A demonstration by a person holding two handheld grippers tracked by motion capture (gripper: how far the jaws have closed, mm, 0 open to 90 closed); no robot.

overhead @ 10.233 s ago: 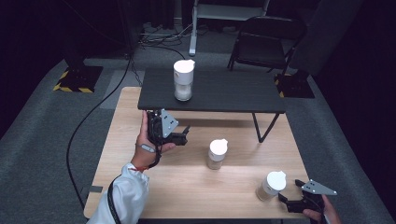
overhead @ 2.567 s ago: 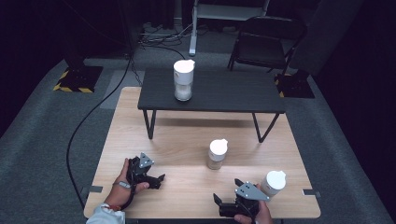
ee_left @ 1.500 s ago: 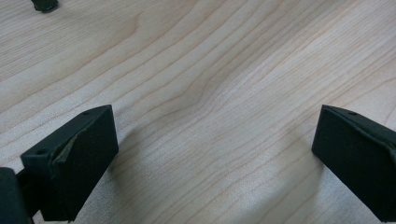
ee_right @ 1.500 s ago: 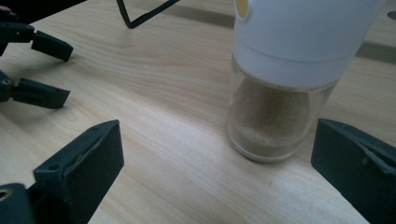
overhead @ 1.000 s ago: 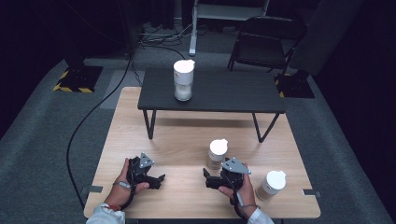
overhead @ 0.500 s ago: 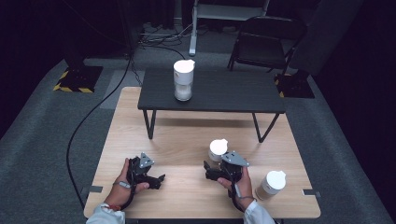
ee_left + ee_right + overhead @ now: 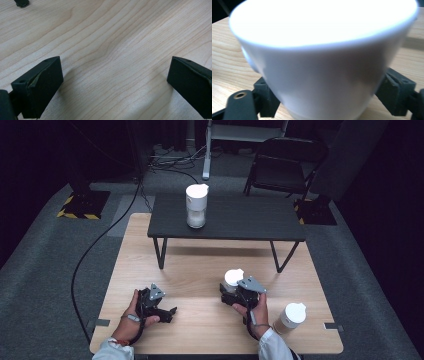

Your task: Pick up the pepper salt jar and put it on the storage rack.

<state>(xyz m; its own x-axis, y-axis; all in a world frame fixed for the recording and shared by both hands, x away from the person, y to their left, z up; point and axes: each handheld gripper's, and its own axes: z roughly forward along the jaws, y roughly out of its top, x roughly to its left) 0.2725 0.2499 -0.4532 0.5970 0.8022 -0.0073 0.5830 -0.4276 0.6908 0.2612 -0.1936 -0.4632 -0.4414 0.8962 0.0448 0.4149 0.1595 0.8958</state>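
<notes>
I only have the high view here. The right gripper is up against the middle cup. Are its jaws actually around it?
Observer: Yes. In the right gripper view the right gripper has just been closing, and its pads press on both sides of the middle cup.
Operator: What is the left one doing?
Observer: The left gripper is open, with only bare table between its jaws.

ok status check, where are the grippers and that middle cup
Right gripper jaws just closing, pads against both sides of the middle cup, upright on the wooden table. Left gripper open, nothing between its jaws. Nothing in the way.
</notes>
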